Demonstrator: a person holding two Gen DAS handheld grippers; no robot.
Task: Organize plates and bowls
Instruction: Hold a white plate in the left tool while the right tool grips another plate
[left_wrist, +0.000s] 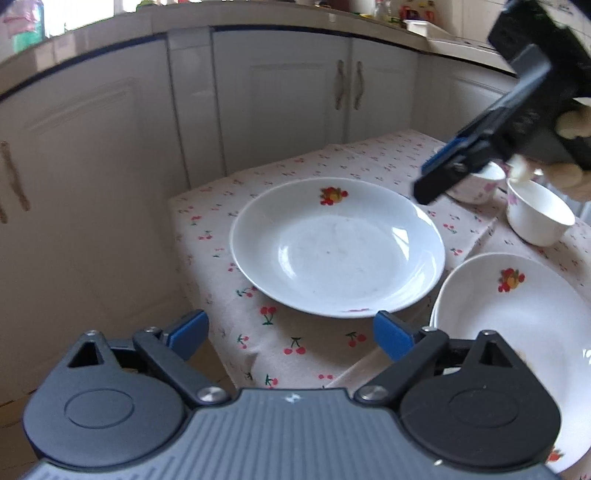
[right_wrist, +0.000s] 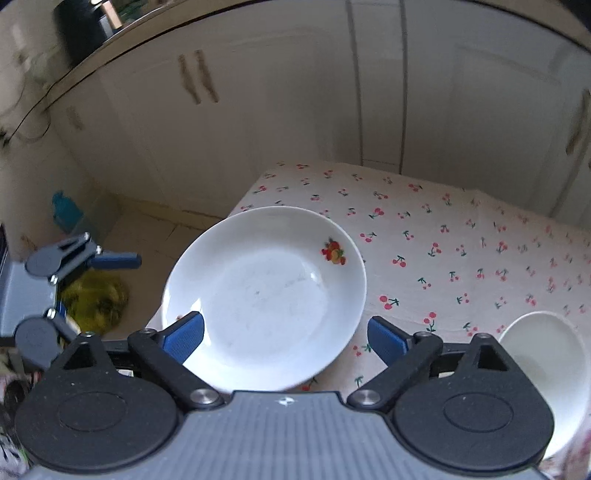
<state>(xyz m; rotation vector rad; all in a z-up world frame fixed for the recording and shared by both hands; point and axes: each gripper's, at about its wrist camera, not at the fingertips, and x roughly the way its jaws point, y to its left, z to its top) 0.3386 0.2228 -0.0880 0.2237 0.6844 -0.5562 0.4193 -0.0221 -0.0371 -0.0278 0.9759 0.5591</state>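
the left hand-held gripper (left_wrist: 290, 334) is hovering with its jaws spread wide and empty, just short of the plate (left_wrist: 338, 249) ahead of it. to grip well, it is probably best lowering to rim height and closing on the near edge, keeping the plate level. the right hand-held gripper (right_wrist: 285, 338) is also gaping empty, above the same plate. the plate is white, shallow and glossy, with a small fruit print, likely slippery. a second plate (left_wrist: 517, 317) is lying to the right, two bowls (left_wrist: 539, 218) farther off on the bench (left_wrist: 295, 347).
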